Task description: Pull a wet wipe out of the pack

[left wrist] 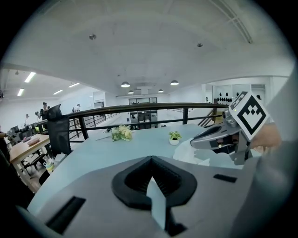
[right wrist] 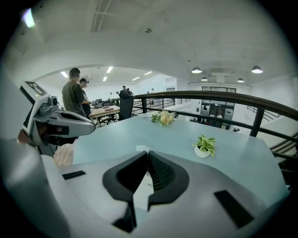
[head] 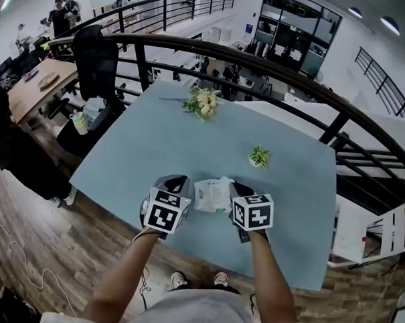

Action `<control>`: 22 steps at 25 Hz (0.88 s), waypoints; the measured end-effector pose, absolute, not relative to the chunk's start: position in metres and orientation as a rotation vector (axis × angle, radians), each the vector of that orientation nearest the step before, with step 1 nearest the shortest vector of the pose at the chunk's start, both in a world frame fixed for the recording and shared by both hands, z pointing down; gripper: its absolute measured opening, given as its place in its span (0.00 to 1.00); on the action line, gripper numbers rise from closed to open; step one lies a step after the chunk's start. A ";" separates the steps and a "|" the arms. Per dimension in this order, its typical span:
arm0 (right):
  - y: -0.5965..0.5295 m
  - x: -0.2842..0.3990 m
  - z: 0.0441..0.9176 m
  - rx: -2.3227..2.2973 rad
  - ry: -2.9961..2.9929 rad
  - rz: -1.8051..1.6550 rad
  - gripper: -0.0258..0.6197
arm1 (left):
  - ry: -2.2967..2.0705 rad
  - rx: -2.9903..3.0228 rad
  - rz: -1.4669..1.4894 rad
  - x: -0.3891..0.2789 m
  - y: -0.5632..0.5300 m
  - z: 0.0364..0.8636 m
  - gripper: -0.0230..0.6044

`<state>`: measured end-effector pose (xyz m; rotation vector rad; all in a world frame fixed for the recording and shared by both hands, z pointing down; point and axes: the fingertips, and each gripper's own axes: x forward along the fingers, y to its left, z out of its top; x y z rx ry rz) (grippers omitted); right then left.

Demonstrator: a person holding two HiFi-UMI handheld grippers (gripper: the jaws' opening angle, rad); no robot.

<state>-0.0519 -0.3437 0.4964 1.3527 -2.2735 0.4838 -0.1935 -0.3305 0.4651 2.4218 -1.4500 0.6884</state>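
A white wet wipe pack hangs between my two grippers over the near part of the pale blue table. My left gripper is at the pack's left side. Its jaws are shut on a thin pale sheet, seemingly the pack's edge. On the pack's right side my right gripper is shut on a white sheet. I cannot tell whether that sheet is a wipe or part of the wrapper. Each gripper shows in the other's view: the right gripper and the left gripper.
A bunch of pale flowers lies at the table's far side. A small potted plant stands right of centre. A black railing curves behind the table. A black chair and a wooden desk with people stand at the left.
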 end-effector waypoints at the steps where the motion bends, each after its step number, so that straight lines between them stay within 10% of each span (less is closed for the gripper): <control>1: -0.343 -0.052 0.495 1.366 -2.270 0.484 0.06 | -1.441 2.431 0.690 -0.194 -0.330 0.464 0.03; 22: -0.334 -0.071 0.446 1.557 -2.289 0.395 0.06 | -1.389 2.542 0.665 -0.221 -0.336 0.443 0.03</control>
